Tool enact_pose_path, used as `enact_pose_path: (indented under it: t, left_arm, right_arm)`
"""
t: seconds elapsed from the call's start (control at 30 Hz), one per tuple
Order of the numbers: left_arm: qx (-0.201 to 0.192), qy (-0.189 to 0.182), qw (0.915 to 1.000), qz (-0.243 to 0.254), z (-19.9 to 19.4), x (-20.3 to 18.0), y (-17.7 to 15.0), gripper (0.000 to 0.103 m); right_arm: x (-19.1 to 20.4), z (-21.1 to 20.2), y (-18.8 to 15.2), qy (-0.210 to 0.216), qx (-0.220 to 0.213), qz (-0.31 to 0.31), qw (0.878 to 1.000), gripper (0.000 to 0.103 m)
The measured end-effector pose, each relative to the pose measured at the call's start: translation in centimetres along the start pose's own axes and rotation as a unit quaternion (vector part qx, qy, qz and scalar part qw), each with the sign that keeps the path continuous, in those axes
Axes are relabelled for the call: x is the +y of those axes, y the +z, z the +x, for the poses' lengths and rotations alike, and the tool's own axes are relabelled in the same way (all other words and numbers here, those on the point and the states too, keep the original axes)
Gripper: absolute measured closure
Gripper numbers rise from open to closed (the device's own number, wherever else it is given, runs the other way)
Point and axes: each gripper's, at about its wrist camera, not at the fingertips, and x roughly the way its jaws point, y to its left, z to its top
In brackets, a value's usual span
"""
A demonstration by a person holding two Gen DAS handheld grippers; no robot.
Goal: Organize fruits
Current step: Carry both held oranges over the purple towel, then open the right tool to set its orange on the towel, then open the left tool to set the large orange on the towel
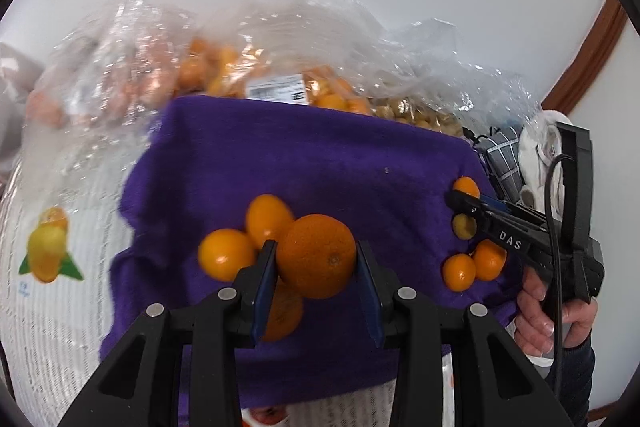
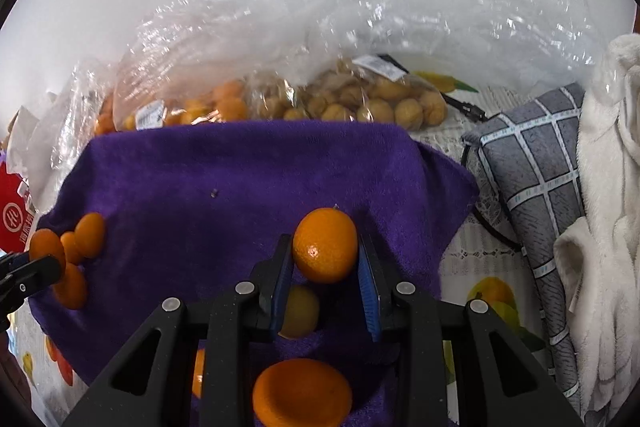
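Note:
A purple towel (image 1: 320, 163) covers the table and also shows in the right wrist view (image 2: 240, 179). My left gripper (image 1: 316, 263) is shut on a large orange (image 1: 316, 255), with two small oranges (image 1: 248, 239) to its left and another under it. My right gripper (image 2: 325, 255) is shut on a small orange (image 2: 325, 245); in the left wrist view it (image 1: 464, 203) reaches in from the right beside several small oranges (image 1: 472, 267). A yellowish fruit (image 2: 300, 311) and a flat orange (image 2: 302, 391) lie below its fingers.
Clear plastic bags of oranges (image 1: 224, 71) and of walnuts (image 2: 380, 103) lie behind the towel. A grey checked cushion (image 2: 536, 179) and a white fleece (image 2: 608, 187) lie to the right. A red packet (image 2: 12, 215) sits at the left.

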Motion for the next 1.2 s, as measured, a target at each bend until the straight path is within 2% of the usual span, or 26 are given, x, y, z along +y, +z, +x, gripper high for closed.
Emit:
enact_pose_path:
  t: [0.13, 0.2, 0.27, 0.43, 0.53, 0.63, 0.73, 0.77, 0.93, 1.03, 1.2]
  left_arm:
    - [0.011, 0.012, 0.9998, 0.008, 1.4, -0.7, 0.3, 0.067]
    - [0.016, 0.019, 0.9996, 0.016, 1.9, -1.0, 0.3, 0.067]
    - [0.020, 0.025, 0.9992, 0.026, 2.4, -1.5, 0.3, 0.067]
    - [0.040, 0.038, 0.9980, 0.031, 3.9, -1.8, -0.1, 0.067]
    - [0.035, 0.057, 0.9968, 0.044, 4.1, -2.3, -0.7, 0.067]
    - [0.039, 0.048, 0.9972, 0.041, 4.0, -2.2, -0.9, 0.064]
    - [0.020, 0.055, 0.9974, 0.042, 2.2, -2.1, -1.2, 0.044]
    - [0.010, 0.059, 0.9972, 0.044, 1.3, -2.2, -1.3, 0.042]
    - [-0.024, 0.065, 0.9969, 0.038, -3.7, -1.4, -1.9, 0.042]
    - [-0.042, 0.070, 0.9964, 0.022, -6.7, -0.4, -2.6, 0.042]
    - [-0.067, 0.084, 0.9941, 0.017, -10.6, 1.3, -5.1, 0.042]
  right_arm:
    - [0.2, -1.0, -0.3, -0.008, -0.002, -0.009, 1.000, 0.069]
    - [0.2, -2.2, -0.5, -0.010, -0.012, -0.011, 1.000, 0.061]
    - [0.1, -3.4, -0.7, -0.013, -0.024, -0.011, 1.000, 0.059]
    - [-0.6, -5.7, -1.7, -0.015, -0.038, 0.004, 0.999, 0.058]
    - [-0.7, -6.7, -2.4, -0.023, -0.041, 0.007, 0.999, 0.058]
    - [-1.1, -7.6, -3.1, -0.028, -0.043, 0.013, 0.999, 0.058]
    - [-1.1, -8.6, -3.8, -0.033, -0.046, 0.019, 0.998, 0.058]
    - [-1.0, -9.2, -4.0, -0.037, -0.050, 0.022, 0.998, 0.058]
    - [0.2, -11.6, -5.3, -0.039, -0.064, 0.024, 0.997, 0.058]
    - [1.8, -13.4, -6.4, -0.056, -0.078, 0.012, 0.995, 0.058]
    - [3.7, -15.6, -8.7, -0.062, -0.088, 0.021, 0.994, 0.057]
